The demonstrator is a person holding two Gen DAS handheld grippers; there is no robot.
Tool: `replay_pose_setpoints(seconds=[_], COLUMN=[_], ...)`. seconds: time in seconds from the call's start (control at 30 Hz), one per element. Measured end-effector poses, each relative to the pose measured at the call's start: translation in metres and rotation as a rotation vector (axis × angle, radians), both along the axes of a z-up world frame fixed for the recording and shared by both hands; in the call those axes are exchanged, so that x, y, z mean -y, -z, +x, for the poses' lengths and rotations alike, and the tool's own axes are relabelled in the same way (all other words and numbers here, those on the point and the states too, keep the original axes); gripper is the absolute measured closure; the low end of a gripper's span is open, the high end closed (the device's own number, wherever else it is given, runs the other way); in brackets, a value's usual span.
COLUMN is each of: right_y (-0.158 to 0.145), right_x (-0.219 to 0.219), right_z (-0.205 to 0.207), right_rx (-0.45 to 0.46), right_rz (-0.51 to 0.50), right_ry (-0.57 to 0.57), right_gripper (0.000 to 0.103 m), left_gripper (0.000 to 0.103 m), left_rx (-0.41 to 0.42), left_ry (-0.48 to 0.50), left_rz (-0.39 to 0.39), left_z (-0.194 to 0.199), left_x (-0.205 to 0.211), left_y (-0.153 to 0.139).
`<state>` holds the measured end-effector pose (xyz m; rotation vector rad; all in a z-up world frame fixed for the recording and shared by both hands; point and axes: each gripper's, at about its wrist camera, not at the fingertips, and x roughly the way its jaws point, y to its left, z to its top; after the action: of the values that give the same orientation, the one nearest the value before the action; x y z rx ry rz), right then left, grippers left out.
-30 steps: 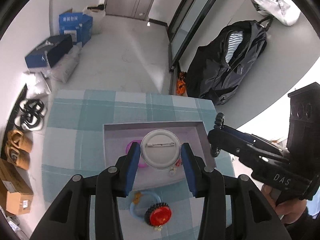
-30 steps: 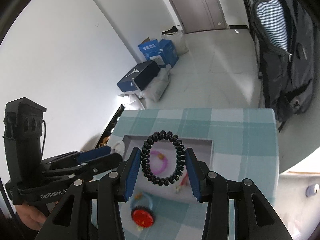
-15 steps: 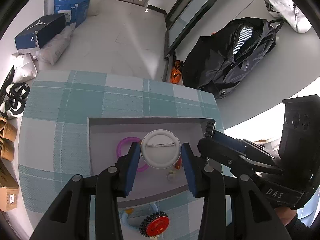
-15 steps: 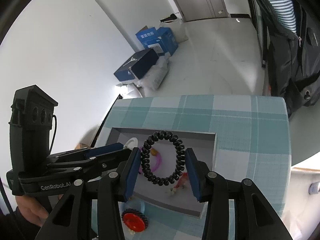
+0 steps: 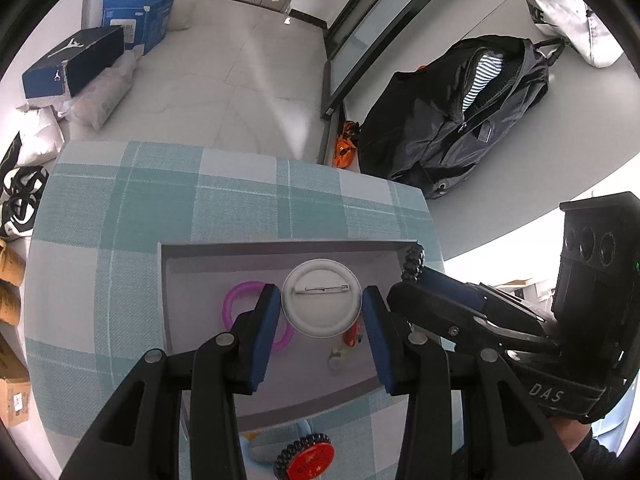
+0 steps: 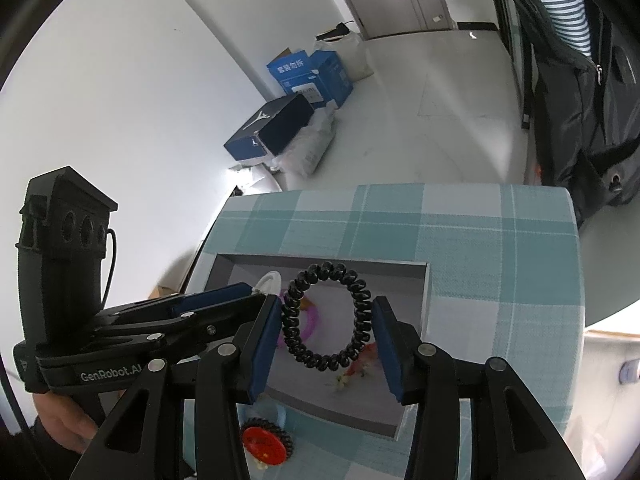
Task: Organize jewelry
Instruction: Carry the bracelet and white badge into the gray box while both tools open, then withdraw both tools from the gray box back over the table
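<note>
My left gripper (image 5: 320,312) is shut on a round white pin badge (image 5: 320,298), pin side up, above the grey tray (image 5: 280,252). My right gripper (image 6: 326,320) is shut on a black coiled hair tie (image 6: 352,284) and holds it over the tray's (image 6: 426,292) right part. In the tray lie a pink ring (image 5: 236,298) and a small orange charm (image 5: 354,336). The right gripper also shows in the left wrist view (image 5: 416,276), just right of the badge. A red disc with a black coil rim (image 5: 310,458) lies on the cloth in front of the tray.
The table has a teal checked cloth (image 5: 120,240). A light blue ring (image 5: 256,444) lies beside the red disc. On the floor beyond are blue boxes (image 5: 136,12), a shoe box (image 5: 72,64) and a black bag (image 5: 460,120).
Both grippers have moved forward and down over the tray, which now looks larger. The right gripper has come closer to the left one. Each grip is unchanged.
</note>
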<state>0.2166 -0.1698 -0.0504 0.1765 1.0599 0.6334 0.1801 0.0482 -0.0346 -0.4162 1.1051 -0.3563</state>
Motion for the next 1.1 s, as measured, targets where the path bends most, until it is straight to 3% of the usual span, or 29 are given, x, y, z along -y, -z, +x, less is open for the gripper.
replay_pose_setpoints(seconds=[0.17, 0.2, 0.23, 0.3, 0.43, 0.73, 1.1], right_y=[-0.002, -0.003, -0.004, -0.007, -0.01, -0.02, -0.034], right_x=[0.003, 0.005, 0.007, 0.011, 0.017, 0.025, 0.03], right_z=[0.0, -0.001, -0.001, -0.002, -0.004, -0.018, -0.059], right_rx=[0.01, 0.016, 0.018, 0.016, 0.017, 0.064, 0.171], right_rz=[0.01, 0.014, 0.022, 0.04, 0.058, 0.069, 0.061], right_ry=[0.011, 0.016, 0.019, 0.029, 0.049, 0.065, 0.062], right_gripper=[0.052, 0.051, 0.047, 0.038, 0.029, 0.016, 0.003], left_gripper=[0.064, 0.057, 0.045, 0.032, 0.032, 0.031, 0.031], left_rx=[-0.027, -0.026, -0.018, 0.01, 0.01, 0.107, 0.15], left_ry=[-0.008, -0.012, -0.022, -0.052, -0.087, -0.092, -0.1], left_rz=[-0.049, -0.038, -0.03, -0.031, -0.085, 0.028, 0.167], left_z=[0.004, 0.003, 0.002, -0.001, -0.006, -0.028, -0.07], left_x=[-0.004, -0.004, -0.006, -0.01, -0.019, -0.014, -0.007], left_y=[0.001, 0.0, -0.001, -0.003, -0.005, -0.022, -0.025])
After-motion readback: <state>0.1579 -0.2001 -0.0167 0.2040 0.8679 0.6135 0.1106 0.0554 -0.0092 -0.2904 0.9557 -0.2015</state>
